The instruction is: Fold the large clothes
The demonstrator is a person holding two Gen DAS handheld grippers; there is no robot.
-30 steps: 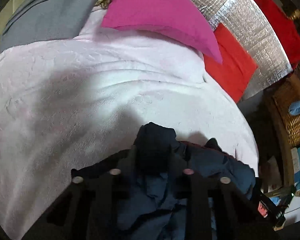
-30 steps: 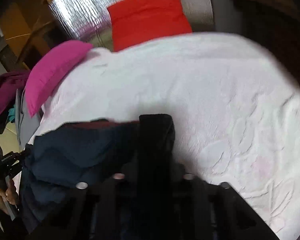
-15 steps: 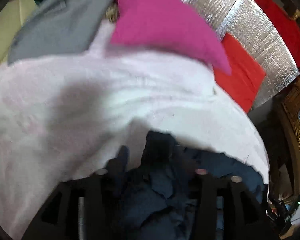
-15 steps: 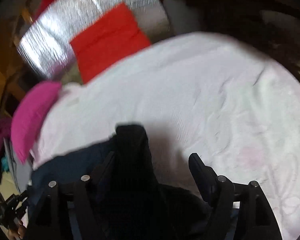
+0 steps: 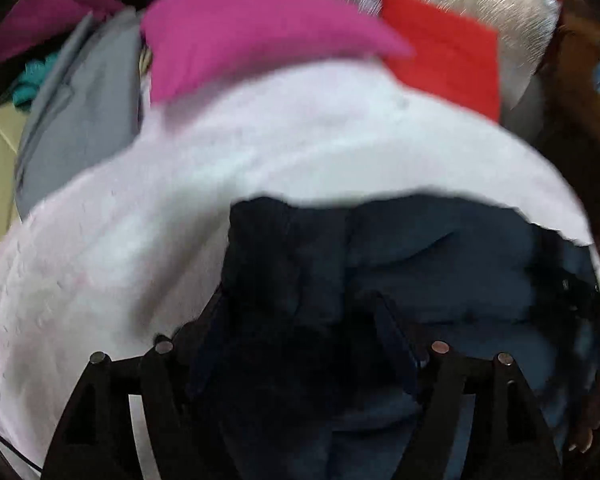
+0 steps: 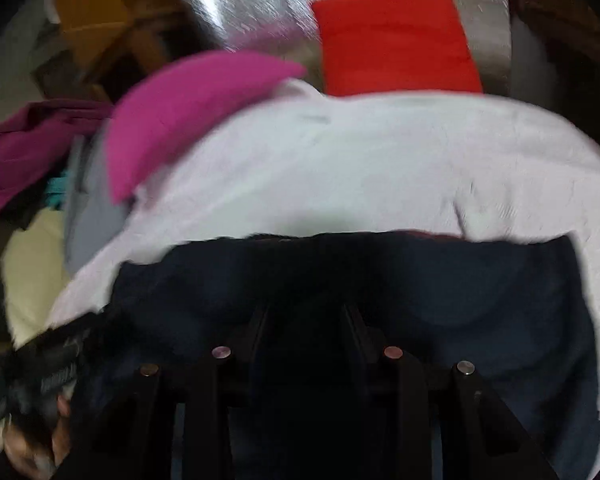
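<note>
While the navy garment (image 5: pixel 440 248) lay bunched on the bed (image 5: pixel 300 140) at its 6 o'clock edge, the left gripper (image 5: pixel 296 304) had its jaws closed on a dark fold of it. Jaws of the right gripper (image 6: pixel 304 316) were buried in the same cloth; whether they pinched it was unclear. A pink pillow (image 6: pixel 188 100) sat at 11 o'clock.

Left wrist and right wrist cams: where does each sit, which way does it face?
Left wrist: on the left gripper, looking along its fingers across the navy garment on the white blanket; its fingers show.
Right wrist: on the right gripper, facing likewise; the person's hand appears lower left.
Shared: garment, blanket, pink pillow, red cloth.
</note>
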